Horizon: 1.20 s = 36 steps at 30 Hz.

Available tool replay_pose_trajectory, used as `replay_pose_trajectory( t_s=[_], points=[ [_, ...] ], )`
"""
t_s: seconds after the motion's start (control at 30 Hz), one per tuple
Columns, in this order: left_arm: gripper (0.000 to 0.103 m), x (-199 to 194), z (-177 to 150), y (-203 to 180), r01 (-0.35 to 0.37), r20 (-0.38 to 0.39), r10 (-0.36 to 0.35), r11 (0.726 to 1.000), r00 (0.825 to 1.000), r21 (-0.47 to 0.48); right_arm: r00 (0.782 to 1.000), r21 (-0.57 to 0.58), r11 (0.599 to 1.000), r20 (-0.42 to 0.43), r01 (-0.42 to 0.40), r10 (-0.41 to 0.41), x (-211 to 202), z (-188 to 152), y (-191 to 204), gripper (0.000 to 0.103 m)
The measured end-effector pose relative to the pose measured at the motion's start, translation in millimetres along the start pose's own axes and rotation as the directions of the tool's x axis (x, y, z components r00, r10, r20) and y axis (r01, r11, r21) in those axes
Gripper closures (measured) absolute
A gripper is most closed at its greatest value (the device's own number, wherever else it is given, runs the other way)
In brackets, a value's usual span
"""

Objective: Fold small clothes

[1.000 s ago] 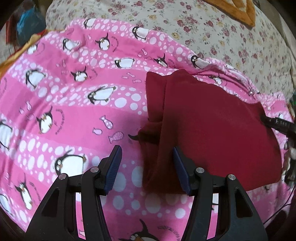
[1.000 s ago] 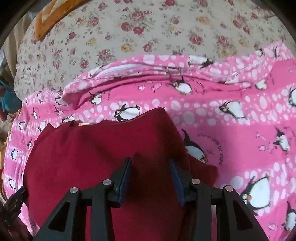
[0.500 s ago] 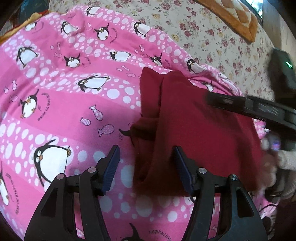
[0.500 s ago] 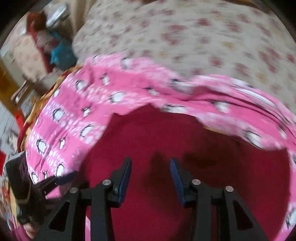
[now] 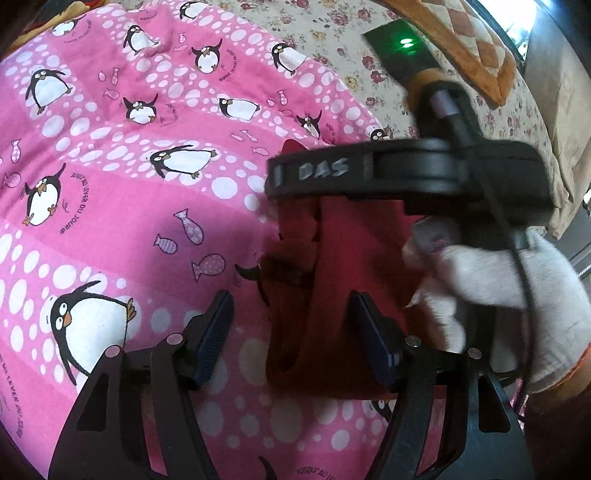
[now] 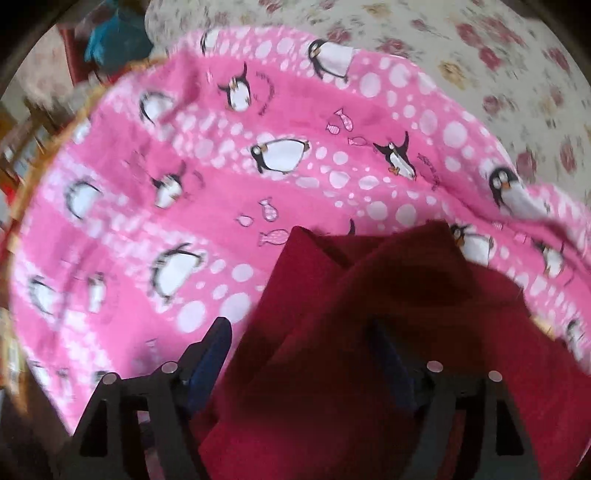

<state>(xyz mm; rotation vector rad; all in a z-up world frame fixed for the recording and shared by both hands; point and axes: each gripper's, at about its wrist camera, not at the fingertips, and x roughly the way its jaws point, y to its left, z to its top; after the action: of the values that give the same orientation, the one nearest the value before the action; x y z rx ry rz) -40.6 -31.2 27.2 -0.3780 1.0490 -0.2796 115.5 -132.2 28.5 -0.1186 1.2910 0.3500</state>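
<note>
Lying folded on the pink penguin blanket (image 5: 110, 206), toward its right-hand edge where the floral sheet (image 5: 332, 22) begins, the dark red garment (image 5: 354, 258) is sitting as a narrowed bundle with one half doubled over the other.

The left gripper (image 5: 291, 332) is hovering low over the garment's near-left edge, its jaws spread and having just been widening; the folded edge is lying between them, but the pads are not pressing on it. That stance looks like a letting-go after pinning the fold line in place.

The right gripper (image 6: 303, 358), carried by a white-gloved hand (image 5: 509, 288), is crossing above the garment and pointing steeply down. Its jaws have just been opening too and are standing apart with cloth bunched under and between them, apparently released, though blur makes contact hard to judge. In the left wrist view its black body is hiding the garment's far edge.

Judging by the layout, one fold is being finished, and the cloth is being dropped so it settles flat rather than dragging back open.
</note>
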Motion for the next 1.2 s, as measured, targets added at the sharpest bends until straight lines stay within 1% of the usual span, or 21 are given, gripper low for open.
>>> replay_pose_trajectory(
  t_s=[0.03, 0.07, 0.13, 0.17, 0.23, 0.27, 0.33, 0.4, 0.43, 0.47, 0.5, 0.6, 0.67, 0.73, 0.83, 0.93, 1.07, 1.2],
  points=[
    [0.035, 0.1, -0.2, 0.3, -0.001, 0.002, 0.001, 1.000, 1.000, 0.001, 1.000, -0.012, 1.000, 0.001, 0.028, -0.028, 3.6, 0.5, 2.2, 0.025],
    [0.035, 0.2, -0.5, 0.3, -0.003, 0.005, 0.003, 1.000, 1.000, 0.002, 0.999, -0.016, 0.999, 0.011, 0.036, -0.036, 5.2, 0.0, 2.5, 0.024],
    [0.034, 0.7, -0.8, 0.0, -0.006, 0.010, 0.006, 1.000, 1.000, 0.000, 0.999, -0.017, 0.999, 0.036, 0.028, -0.028, 4.3, -2.7, 0.9, 0.024],
    [0.034, 0.8, -0.7, -0.4, -0.007, 0.012, 0.007, 1.000, 1.000, -0.001, 0.999, -0.016, 1.000, 0.048, 0.020, -0.019, 3.0, -4.3, -0.6, 0.026],
    [0.033, 0.6, -1.7, -0.8, -0.008, 0.018, 0.008, 1.000, 1.000, -0.005, 0.997, -0.010, 1.000, 0.080, -0.005, 0.006, -5.5, -9.9, -10.4, 0.045],
    [0.033, 1.6, -0.9, -1.1, -0.006, 0.020, 0.006, 1.000, 1.000, -0.008, 0.995, -0.007, 0.999, 0.093, -0.035, 0.036, -10.5, -13.4, -16.1, 0.049],
    [0.033, 2.2, 0.5, -1.2, 0.013, 0.027, -0.012, 1.000, 1.000, -0.020, 0.988, 0.009, 0.995, 0.117, -0.099, 0.097, -22.9, -19.0, -31.0, 0.069],
    [0.034, 3.4, 2.4, -0.5, 0.053, 0.026, -0.052, 0.998, 0.998, -0.035, 0.981, 0.030, 0.989, 0.135, -0.145, 0.139, -35.2, -24.3, -44.7, 0.077],
    [0.036, 3.3, 3.2, -0.5, 0.074, 0.026, -0.073, 0.996, 0.997, -0.040, 0.979, 0.033, 0.988, 0.143, -0.153, 0.147, -39.5, -25.8, -46.3, 0.079],
    [0.043, 2.9, 3.4, -0.9, 0.094, 0.030, -0.092, 0.995, 0.995, -0.042, 0.977, 0.034, 0.986, 0.150, -0.161, 0.154, -44.5, -27.5, -50.0, 0.080],
    [0.047, 2.0, 3.3, -2.5, 0.114, 0.032, -0.113, 0.993, 0.993, -0.039, 0.974, 0.037, 0.985, 0.155, -0.170, 0.163, -49.2, -31.0, -51.9, 0.080],
    [0.050, -3.1, 1.3, -12.1, 0.154, 0.047, -0.153, 0.988, 0.987, -0.004, 0.971, 0.051, 0.980, 0.155, -0.190, 0.180, -54.1, -36.3, -56.5, 0.081],
    [0.050, -6.2, 0.7, -18.8, 0.161, 0.059, -0.161, 0.987, 0.985, 0.019, 0.970, 0.060, 0.978, 0.152, -0.201, 0.190, -54.8, -37.5, -57.1, 0.081],
    [0.050, -5.8, 1.5, -20.6, 0.166, 0.057, -0.166, 0.986, 0.984, 0.018, 0.969, 0.065, 0.977, 0.151, -0.205, 0.193, -57.8, -39.3, -59.1, 0.081],
    [0.050, -0.2, 2.5, -18.6, 0.127, 0.037, -0.127, 0.992, 0.991, -0.001, 0.968, 0.073, 0.974, 0.152, -0.212, 0.199, -61.5, -41.9, -61.8, 0.081],
    [0.050, 3.7, -1.4, -17.1, 0.086, 0.014, -0.086, 0.996, 0.996, 0.007, 0.970, 0.065, 0.976, 0.145, -0.207, 0.196, -61.5, -42.5, -58.9, 0.081],
    [0.050, 3.9, -8.2, -26.2, 0.015, 0.014, -0.016, 0.997, 1.000, 0.072, 0.970, 0.064, 0.977, 0.146, -0.203, 0.192, -64.3, -46.2, -56.0, 0.081],
    [0.050, 6.4, -9.8, -34.6, -0.052, -0.006, 0.053, 0.990, 0.999, 0.132, 0.969, 0.065, 0.976, 0.150, -0.208, 0.197, -68.3, -50.3, -55.6, 0.081]
  ],
)
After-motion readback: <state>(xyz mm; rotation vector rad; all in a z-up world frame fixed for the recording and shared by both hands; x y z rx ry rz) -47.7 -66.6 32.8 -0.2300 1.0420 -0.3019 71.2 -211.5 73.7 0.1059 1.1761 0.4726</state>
